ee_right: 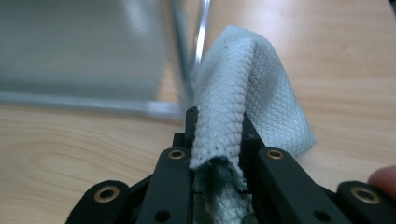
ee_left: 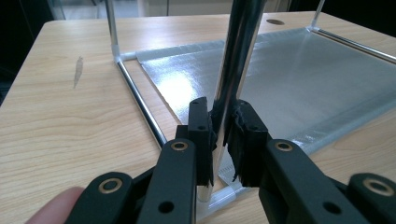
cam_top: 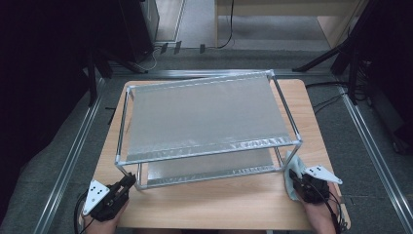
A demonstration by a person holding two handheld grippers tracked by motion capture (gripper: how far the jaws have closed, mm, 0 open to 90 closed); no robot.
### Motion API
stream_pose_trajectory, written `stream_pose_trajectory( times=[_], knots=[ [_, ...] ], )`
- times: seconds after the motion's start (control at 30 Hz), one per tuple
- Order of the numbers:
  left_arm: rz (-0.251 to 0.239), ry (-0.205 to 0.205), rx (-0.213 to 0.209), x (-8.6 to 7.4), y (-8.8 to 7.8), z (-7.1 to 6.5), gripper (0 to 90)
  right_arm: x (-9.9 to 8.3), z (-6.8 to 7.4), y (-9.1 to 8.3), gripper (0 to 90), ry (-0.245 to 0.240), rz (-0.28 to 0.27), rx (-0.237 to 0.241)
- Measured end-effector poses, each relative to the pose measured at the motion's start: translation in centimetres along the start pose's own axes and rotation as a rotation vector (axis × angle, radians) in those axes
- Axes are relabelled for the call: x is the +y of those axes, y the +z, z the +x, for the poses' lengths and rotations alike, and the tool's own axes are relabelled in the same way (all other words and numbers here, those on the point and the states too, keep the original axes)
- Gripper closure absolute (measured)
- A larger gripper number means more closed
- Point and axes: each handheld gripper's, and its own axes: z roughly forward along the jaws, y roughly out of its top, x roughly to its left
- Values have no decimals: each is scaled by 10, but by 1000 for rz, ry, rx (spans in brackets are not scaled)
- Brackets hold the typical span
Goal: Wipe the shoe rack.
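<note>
The left hand-held gripper [ee_left: 220, 140] is clamped on the upright chrome post [ee_left: 236, 70] at the near left corner of the two-tier metal rack [cam_top: 204, 114]. The right hand-held gripper [ee_right: 218, 135] pinches a folded, pale blue waffle-textured cloth [ee_right: 252, 88] by the rack's near right corner. No writing is legible. Bare worktop [cam_top: 219, 202] lies in front.

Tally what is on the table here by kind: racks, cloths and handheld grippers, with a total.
Metal two-shelf rack: 1
Light blue cloth: 1
Handheld grippers: 2, the left gripper shut on the rack's front corner post, the right gripper shut on the cloth
Total: 4
</note>
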Motion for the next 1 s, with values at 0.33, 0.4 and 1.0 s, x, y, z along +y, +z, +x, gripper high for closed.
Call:
stream_pose_trajectory(
  times=[0.33, 0.4, 1.0],
  knots=[
    [0, 0, -17, 0, 1, -2, 805, 51, 15, -61, 812, -14, -274, -24],
    [0, -4, -19, 0, 1, -2, 804, 58, 17, -73, 809, -5, -319, -29],
    [-1, 6, -18, 0, 1, -2, 805, 24, 29, -18, 800, 24, -17, -33]
  ],
)
